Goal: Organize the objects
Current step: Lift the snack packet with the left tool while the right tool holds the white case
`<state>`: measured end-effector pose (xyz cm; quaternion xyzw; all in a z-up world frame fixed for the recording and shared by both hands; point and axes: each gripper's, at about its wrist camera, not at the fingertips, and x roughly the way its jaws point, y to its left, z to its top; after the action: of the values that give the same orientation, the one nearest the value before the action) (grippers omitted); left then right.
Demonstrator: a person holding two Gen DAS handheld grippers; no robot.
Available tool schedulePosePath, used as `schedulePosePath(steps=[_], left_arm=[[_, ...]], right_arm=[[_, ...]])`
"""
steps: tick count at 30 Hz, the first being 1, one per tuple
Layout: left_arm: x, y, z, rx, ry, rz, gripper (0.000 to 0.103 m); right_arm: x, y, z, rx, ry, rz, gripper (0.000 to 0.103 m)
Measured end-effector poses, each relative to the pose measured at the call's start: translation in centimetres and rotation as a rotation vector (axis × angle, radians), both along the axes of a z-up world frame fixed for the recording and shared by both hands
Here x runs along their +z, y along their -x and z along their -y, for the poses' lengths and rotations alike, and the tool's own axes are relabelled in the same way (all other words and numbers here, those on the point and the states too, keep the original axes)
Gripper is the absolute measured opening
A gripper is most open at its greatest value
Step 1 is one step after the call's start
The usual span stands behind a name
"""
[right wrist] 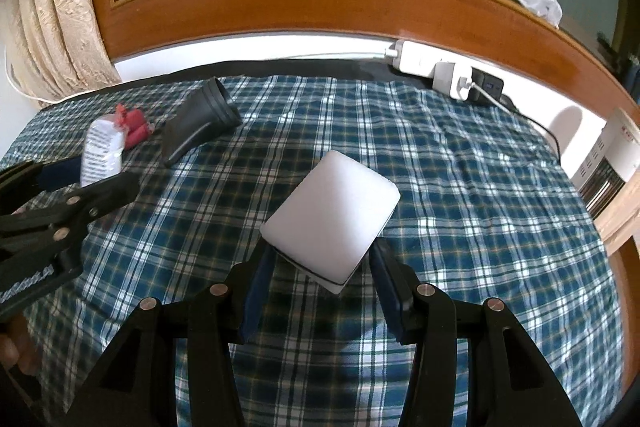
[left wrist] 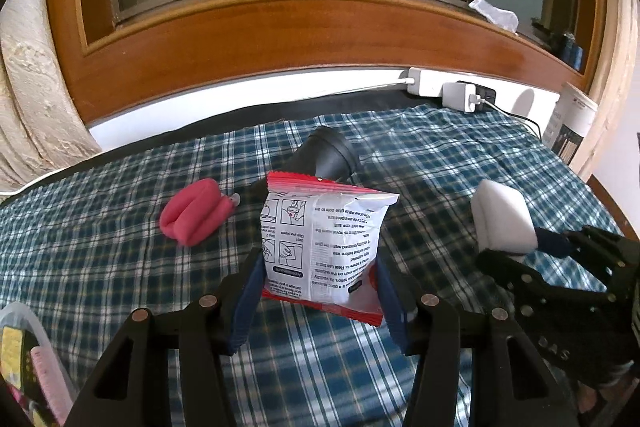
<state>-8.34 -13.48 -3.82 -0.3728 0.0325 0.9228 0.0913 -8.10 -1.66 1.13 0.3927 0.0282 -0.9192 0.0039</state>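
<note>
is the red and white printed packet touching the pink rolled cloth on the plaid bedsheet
Apart. The left wrist view shows the red and white printed packet held in the left gripper, with a strip of plaid bedsheet plainly visible between it and the pink rolled cloth.

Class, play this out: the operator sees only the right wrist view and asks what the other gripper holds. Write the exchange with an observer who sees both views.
Operator: My right gripper holds a white box. What is the left gripper holding?
Observer: The left gripper is shut on a red and white packet, printed with instruction pictures.
Operator: I see something red behind that packet. What is it?
Observer: A pink rolled cloth lying on the checked sheet.
Operator: Anything near the left gripper that I cannot see?
Observer: A clear bin at its lower left, with a pink comb inside.
</note>
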Motion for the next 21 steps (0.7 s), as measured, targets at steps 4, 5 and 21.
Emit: schedulePosePath(steps=[4,5,21], left_arm=[[0.4,-1.3,0.0,-0.001,0.013,-0.016,0.056],[0.4,-1.5,0.0,0.001,0.013,-0.017,0.056],[2.1,-6.5,2.5,0.035,-0.019,-0.056,0.056]], right_arm=[[0.4,-0.2,0.2,0.003,-0.01,-0.017,0.05],[0.4,-0.3,0.2,0.003,-0.01,-0.021,0.05],[2.9,-1.9,-0.4,0.105,0.208,-0.089,0.05]])
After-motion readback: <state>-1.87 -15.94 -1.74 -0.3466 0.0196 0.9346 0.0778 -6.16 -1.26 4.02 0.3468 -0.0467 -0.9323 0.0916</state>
